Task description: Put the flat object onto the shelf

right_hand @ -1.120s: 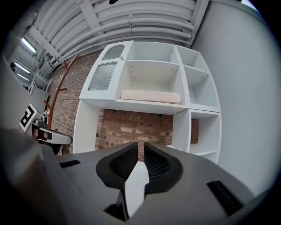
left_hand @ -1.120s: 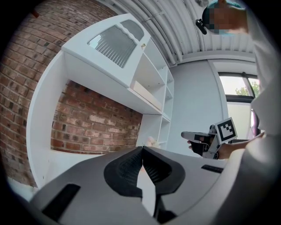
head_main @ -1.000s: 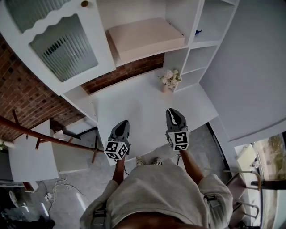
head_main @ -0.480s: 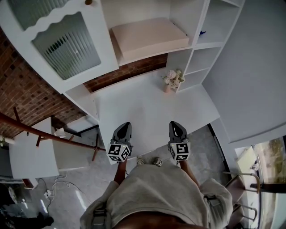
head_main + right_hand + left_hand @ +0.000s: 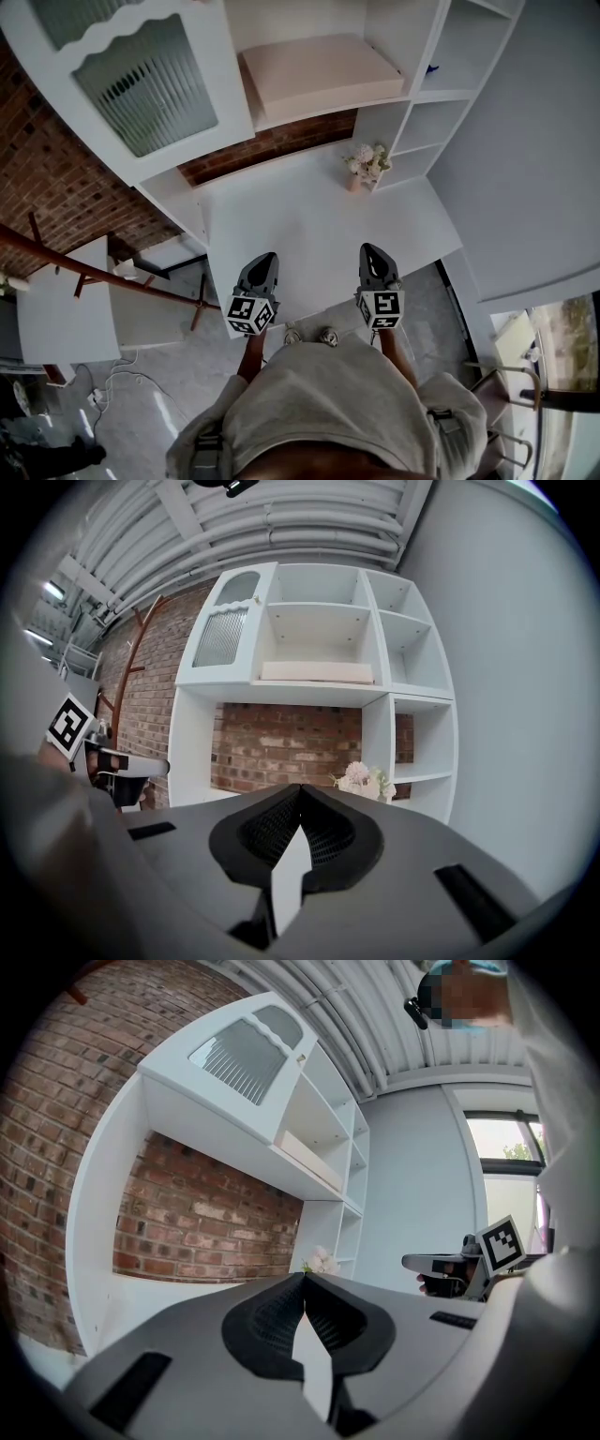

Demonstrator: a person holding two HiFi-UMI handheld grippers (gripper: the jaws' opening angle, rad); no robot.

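The flat object, a beige slab (image 5: 319,70), lies on the middle shelf of the white unit (image 5: 427,94); the right gripper view shows the slab (image 5: 316,672) on that shelf too. Both grippers are held side by side over the front edge of the white desk (image 5: 309,220), well short of the shelf. My left gripper (image 5: 266,257) is shut with nothing in it, its tips (image 5: 303,1276) meeting. Just as bare, my right gripper (image 5: 367,248) is shut, its pads (image 5: 300,787) pressed together.
A small vase of pale flowers (image 5: 366,167) stands at the desk's back right. A cabinet door with ribbed glass (image 5: 150,80) hangs at upper left. Brick wall (image 5: 56,187) and a side table (image 5: 56,314) lie to the left.
My right gripper has slipped a little back toward the desk's front edge and lower. The left gripper has kept its place.
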